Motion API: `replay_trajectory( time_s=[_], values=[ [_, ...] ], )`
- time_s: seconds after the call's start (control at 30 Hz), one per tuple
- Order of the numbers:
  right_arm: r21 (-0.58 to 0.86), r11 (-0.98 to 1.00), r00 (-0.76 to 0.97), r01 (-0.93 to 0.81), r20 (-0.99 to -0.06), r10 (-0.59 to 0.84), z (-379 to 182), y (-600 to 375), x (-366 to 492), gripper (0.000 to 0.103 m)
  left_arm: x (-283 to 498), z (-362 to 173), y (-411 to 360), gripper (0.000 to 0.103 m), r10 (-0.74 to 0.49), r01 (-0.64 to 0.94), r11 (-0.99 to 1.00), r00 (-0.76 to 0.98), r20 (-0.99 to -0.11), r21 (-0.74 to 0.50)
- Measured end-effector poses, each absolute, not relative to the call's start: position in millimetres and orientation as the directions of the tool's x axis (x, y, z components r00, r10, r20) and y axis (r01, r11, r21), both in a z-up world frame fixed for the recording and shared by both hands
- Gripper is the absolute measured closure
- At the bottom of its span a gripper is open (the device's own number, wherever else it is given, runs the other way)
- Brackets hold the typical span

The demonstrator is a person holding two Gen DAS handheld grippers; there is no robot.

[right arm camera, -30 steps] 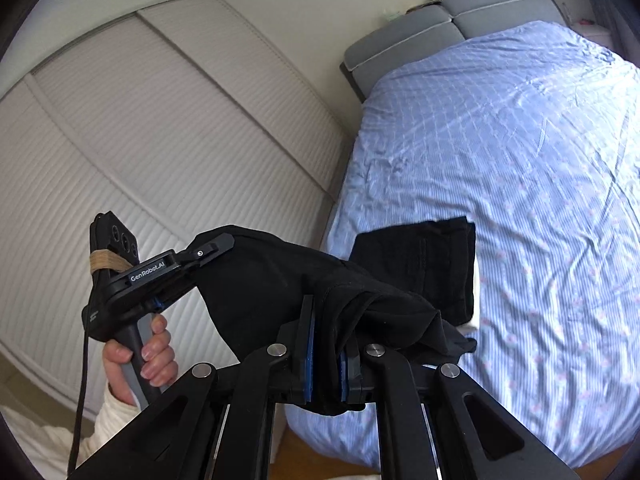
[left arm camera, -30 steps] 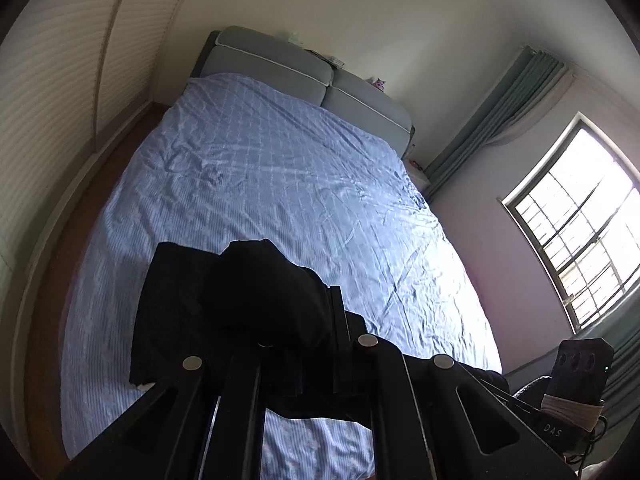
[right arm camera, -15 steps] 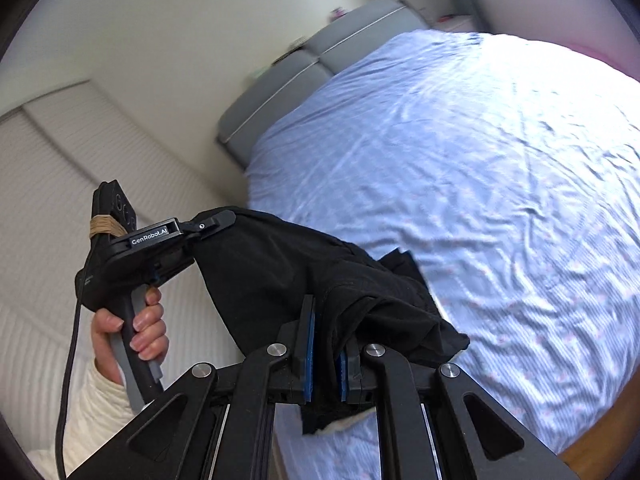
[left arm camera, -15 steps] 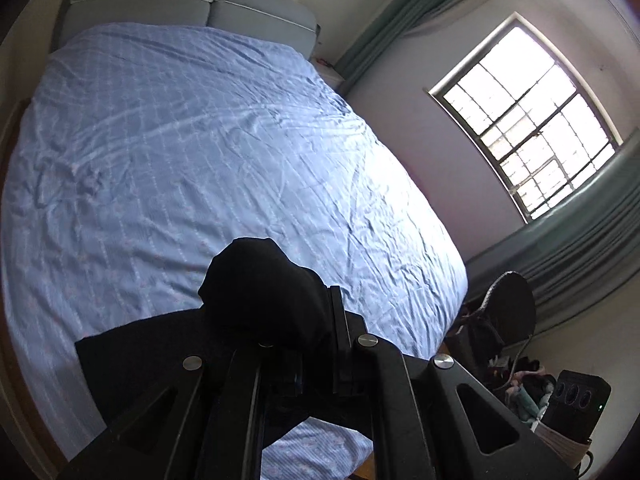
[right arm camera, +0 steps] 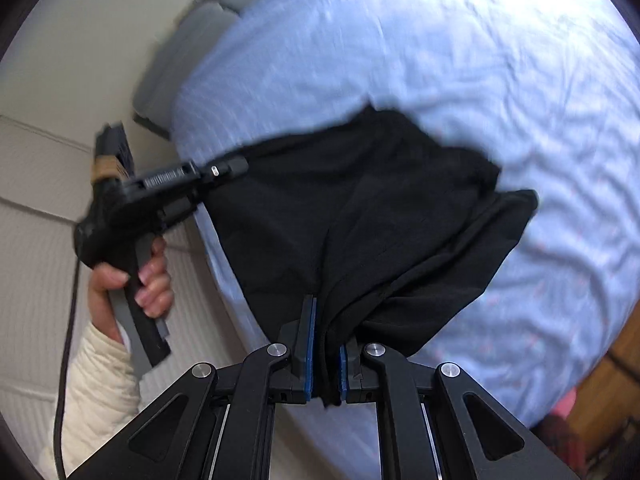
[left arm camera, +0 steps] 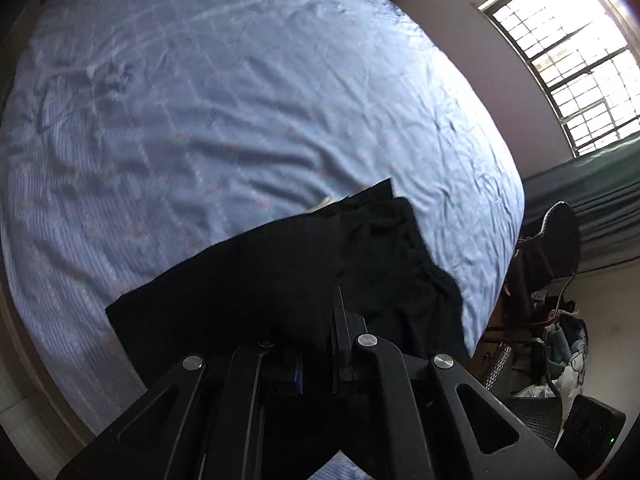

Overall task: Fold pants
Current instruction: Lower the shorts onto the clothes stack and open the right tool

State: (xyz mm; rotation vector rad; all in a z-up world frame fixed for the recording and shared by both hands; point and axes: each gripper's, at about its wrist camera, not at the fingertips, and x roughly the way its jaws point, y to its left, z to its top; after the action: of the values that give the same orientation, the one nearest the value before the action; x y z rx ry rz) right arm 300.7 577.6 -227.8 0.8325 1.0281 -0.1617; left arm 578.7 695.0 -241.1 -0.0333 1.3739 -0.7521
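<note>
Pants [right arm camera: 360, 216]: black, held above bed [right arm camera: 460, 60]. Your left gripper [right arm camera: 236, 166] and right gripper [right arm camera: 326, 354] fingers both clamp cloth. Step: carrying fold over. Next: lower onto bed, align edges.

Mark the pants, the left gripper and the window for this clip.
pants [right arm camera: 360, 208], right wrist view, on the black cloth spread between the two grippers.
left gripper [right arm camera: 236, 166], right wrist view, at its tip, shut on the cloth's edge.
window [left arm camera: 572, 60], left wrist view, on the barred panes.
</note>
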Motion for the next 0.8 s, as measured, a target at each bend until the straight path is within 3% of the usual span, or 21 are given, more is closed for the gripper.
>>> replay_trajectory(
  time_s=[0.37, 0.43, 0.5, 0.57, 0.63, 0.67, 0.8],
  values=[
    [0.481, 0.742, 0.366, 0.466, -0.869, 0.334, -286, 630, 343, 0.093, 594, -260, 732, 0.089, -0.416, 0.391, 0.845, 0.05, -0.908, -0.366],
    [0.479, 0.76, 0.35, 0.439, -0.87, 0.347, -289, 638, 343, 0.093, 596, -263, 737, 0.08, -0.354, 0.378, 0.875, 0.073, -0.932, -0.303],
    [0.489, 0.765, 0.328, 0.419, -0.867, 0.375, -292, 645, 341, 0.091, 596, -261, 740, 0.062, -0.269, 0.366, 0.906, 0.114, -0.956, -0.211],
    [0.506, 0.748, 0.303, 0.429, -0.861, 0.409, -295, 643, 338, 0.082, 591, -250, 746, 0.047, -0.159, 0.355, 0.932, 0.208, -0.965, -0.077],
    [0.5, 0.746, 0.304, 0.441, -0.865, 0.4, -290, 637, 335, 0.039, 584, -237, 751, 0.044, -0.035, 0.331, 0.942, 0.285, -0.958, 0.064],
    [0.499, 0.746, 0.316, 0.441, -0.864, 0.392, -286, 633, 332, 0.034, 577, -227, 752, 0.043, 0.005, 0.33, 0.937, 0.323, -0.946, 0.118],
    [0.499, 0.779, 0.366, 0.381, -0.855, 0.368, -257, 605, 315, 0.033, 541, -193, 756, 0.037, 0.002, 0.342, 0.927, 0.402, -0.916, 0.152]
  ],
)
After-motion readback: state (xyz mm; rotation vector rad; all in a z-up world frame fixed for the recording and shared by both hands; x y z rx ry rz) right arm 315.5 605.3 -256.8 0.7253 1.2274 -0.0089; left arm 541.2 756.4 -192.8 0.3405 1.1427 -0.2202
